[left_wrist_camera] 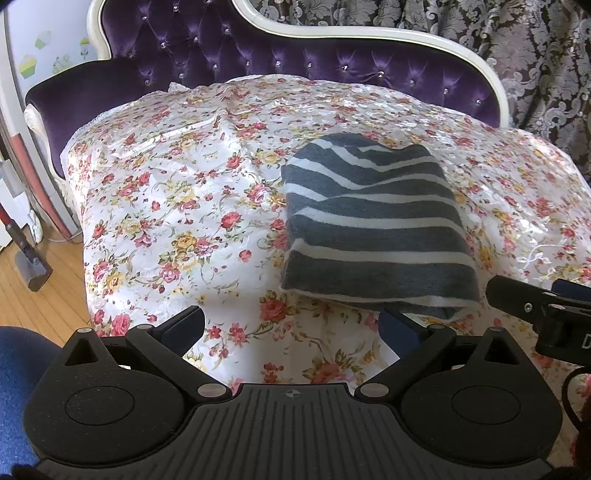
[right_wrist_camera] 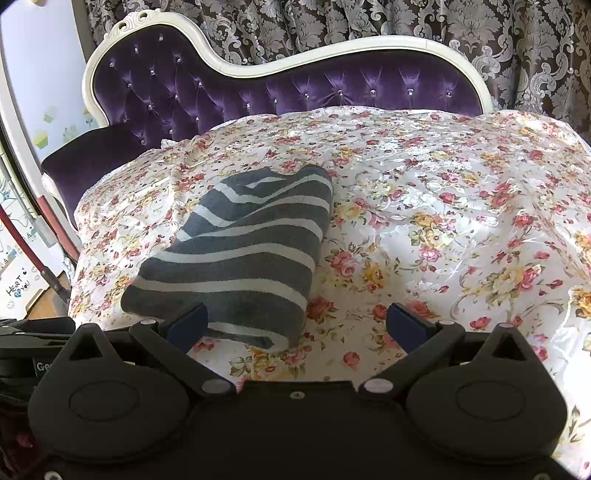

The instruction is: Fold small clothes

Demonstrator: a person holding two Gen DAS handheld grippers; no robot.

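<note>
A grey garment with white stripes point(left_wrist_camera: 373, 221) lies folded into a narrow bundle on the floral cover point(left_wrist_camera: 177, 206). My left gripper point(left_wrist_camera: 291, 325) stands open just in front of its near end, holding nothing; its right fingertip sits under the bundle's near corner. In the right wrist view the same striped garment point(right_wrist_camera: 240, 254) lies left of centre. My right gripper point(right_wrist_camera: 295, 325) is open too, its left fingertip point(right_wrist_camera: 190, 325) against the bundle's near edge. The right gripper's body point(left_wrist_camera: 543, 314) shows at the right edge of the left wrist view.
The floral cover point(right_wrist_camera: 443, 229) drapes a purple tufted chaise with a white frame point(right_wrist_camera: 258, 66). Patterned curtains point(right_wrist_camera: 480, 29) hang behind. At the left are a wooden floor point(left_wrist_camera: 33, 291), a vacuum head point(left_wrist_camera: 33, 266) and a white wall with stickers point(left_wrist_camera: 37, 51).
</note>
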